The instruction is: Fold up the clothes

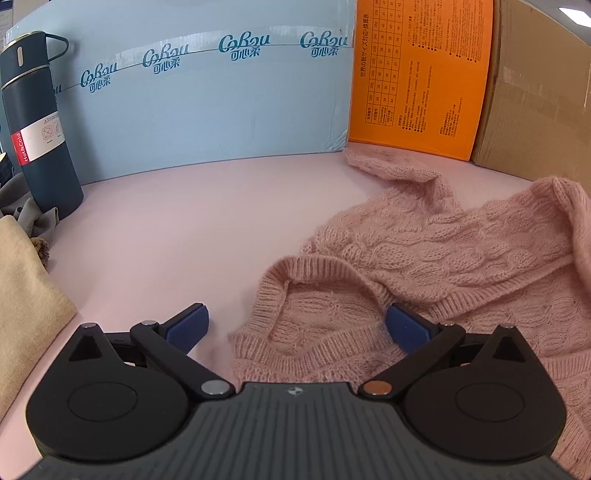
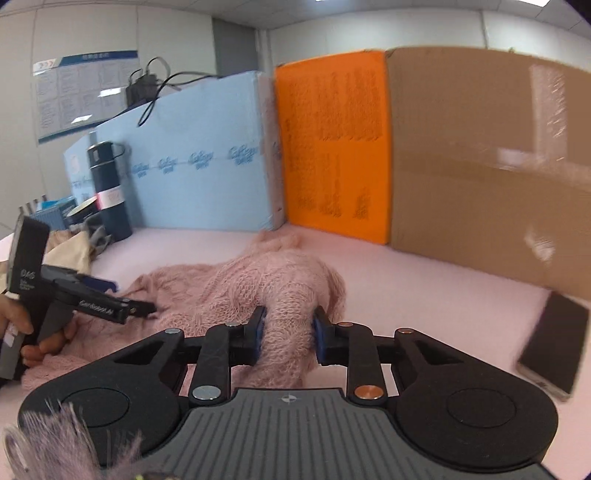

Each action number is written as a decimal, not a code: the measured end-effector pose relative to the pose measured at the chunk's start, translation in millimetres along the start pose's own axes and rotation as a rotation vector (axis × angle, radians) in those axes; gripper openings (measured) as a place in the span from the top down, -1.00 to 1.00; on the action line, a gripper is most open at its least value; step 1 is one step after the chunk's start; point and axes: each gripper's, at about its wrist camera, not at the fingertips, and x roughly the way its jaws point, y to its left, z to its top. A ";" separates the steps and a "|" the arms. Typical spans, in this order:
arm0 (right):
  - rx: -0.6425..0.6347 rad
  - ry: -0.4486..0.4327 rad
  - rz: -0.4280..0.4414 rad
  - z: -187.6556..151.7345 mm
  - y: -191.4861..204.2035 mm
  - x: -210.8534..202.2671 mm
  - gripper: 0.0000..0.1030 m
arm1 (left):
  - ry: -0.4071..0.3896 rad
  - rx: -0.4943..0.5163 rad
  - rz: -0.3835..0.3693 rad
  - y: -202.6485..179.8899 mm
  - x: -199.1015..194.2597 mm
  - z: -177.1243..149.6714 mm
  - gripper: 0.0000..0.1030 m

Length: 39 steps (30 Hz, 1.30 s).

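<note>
While the pink sweater lies rumpled before the orange box, right gripper clamps a raised fold of knit — left gripper jaws wide apart, straddling the ribbed collar.

An office: ceiling-panel lights, a wall notice board, stacked cartons.

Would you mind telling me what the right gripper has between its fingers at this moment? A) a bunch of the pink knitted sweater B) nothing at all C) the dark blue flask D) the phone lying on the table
A: in the right wrist view the right gripper has its blue pads pressed on a gathered fold of the pink knitted sweater, while the flask and the phone lie apart from it.
</note>
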 end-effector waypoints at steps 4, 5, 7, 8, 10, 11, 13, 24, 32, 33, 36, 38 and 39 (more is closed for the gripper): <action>0.002 -0.132 -0.305 3.0 -23.8 -44.6 0.66 | -0.001 0.000 0.001 0.8 -0.1 -0.3 -1.00; -0.006 -0.138 -0.371 1.6 -27.8 -52.3 0.66 | -0.001 0.001 0.001 1.2 -0.4 -0.3 -1.00; 0.000 -0.162 -0.465 -2.7 -35.7 -67.2 0.37 | -0.001 0.002 0.002 1.0 -0.3 -0.4 -1.00; 0.027 -0.196 -0.459 -5.7 -41.4 -76.5 0.14 | -0.001 0.002 0.002 0.9 -0.2 -0.4 -1.00; 0.086 -0.256 -0.451 -12.0 -54.4 -95.6 -0.58 | -0.001 0.001 0.001 0.9 -0.4 -0.5 -1.00; 0.101 -0.252 -0.455 -13.3 -58.9 -100.0 -0.58 | -0.001 0.001 0.001 0.9 -0.4 -0.5 -1.00; 0.118 -0.225 -0.462 -16.1 -65.3 -104.9 -0.58 | -0.002 0.001 0.000 1.2 -0.5 -0.5 -1.00; 0.132 0.232 -0.267 -66.6 -52.9 -73.5 0.07 | -0.003 0.002 0.004 1.4 -1.4 -1.0 -1.00; 0.311 0.175 -0.262 -65.6 -84.0 -38.4 0.07 | -0.003 0.003 0.000 3.0 -1.5 -1.1 -1.00; 0.266 0.182 -0.274 -63.9 -79.8 -31.5 0.06 | -0.003 0.002 -0.002 3.5 -1.5 -1.2 -1.00; 0.176 0.205 -0.280 -59.0 -65.8 -24.2 0.69 | -0.004 0.003 -0.005 4.0 -1.9 -1.4 -1.00; 0.137 0.205 -0.278 -54.5 -56.5 -38.3 0.79 | -0.004 0.004 -0.003 3.6 -2.0 -1.5 -1.00; 0.124 0.197 -0.285 -53.7 -54.1 -51.6 0.79 | -0.004 0.004 -0.001 3.3 -2.2 -1.6 -1.00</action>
